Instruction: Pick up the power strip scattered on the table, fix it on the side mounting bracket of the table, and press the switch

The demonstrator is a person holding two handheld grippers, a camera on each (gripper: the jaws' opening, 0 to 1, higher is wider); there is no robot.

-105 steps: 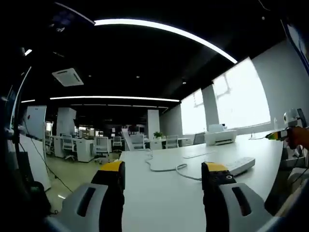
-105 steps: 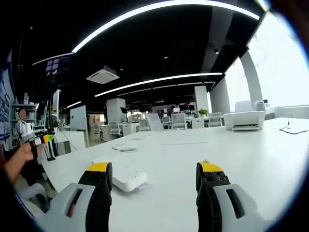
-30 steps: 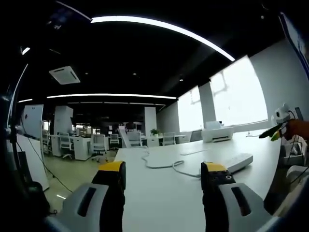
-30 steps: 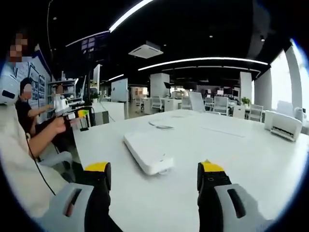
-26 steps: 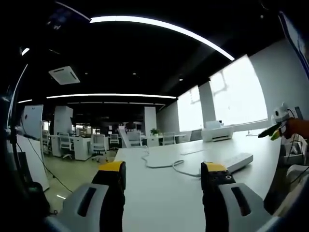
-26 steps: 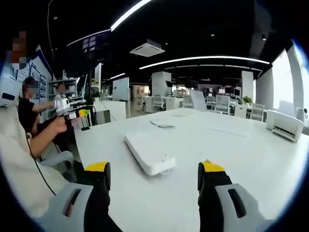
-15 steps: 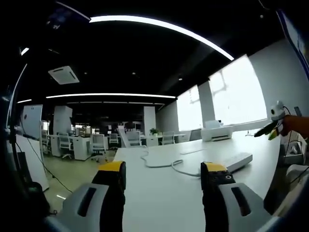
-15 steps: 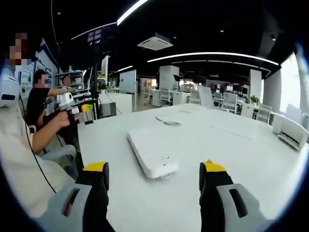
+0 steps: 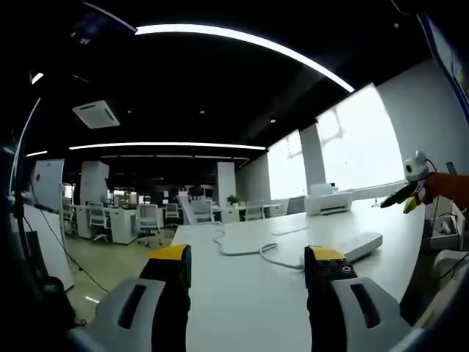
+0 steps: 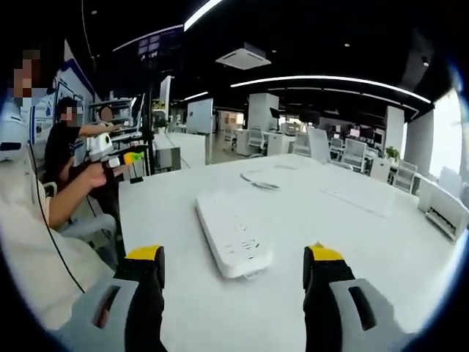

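Across the left gripper view, the left gripper (image 9: 248, 268) hung above the near end of the white table (image 9: 242, 308) with its yellow-tipped jaws spread and nothing between them. The power strip (image 9: 360, 244) lay flat on the tabletop beyond the right jaw, well apart from it, and its white cable (image 9: 245, 248) looped away toward the far end. At the view's right edge the right gripper (image 9: 404, 198) showed, held in the person's hand above the table's side. No mounting bracket could be made out.

Seen from the right gripper view, the right gripper (image 10: 236, 265) had its jaws spread wide too, empty, and the power strip (image 10: 231, 233) lay lengthwise straight ahead — its near end sat between the jaw tips but still beyond them, not touching. The left gripper (image 10: 121, 157) appeared far left, in the person's hand.

The step in hand looked like the pickup, and the right gripper seemed better placed. Doing it well would mean coming down level and squarely over the strip's near end, closing across its narrow width rather than its length — and keeping clear of the cable so it did not drag.
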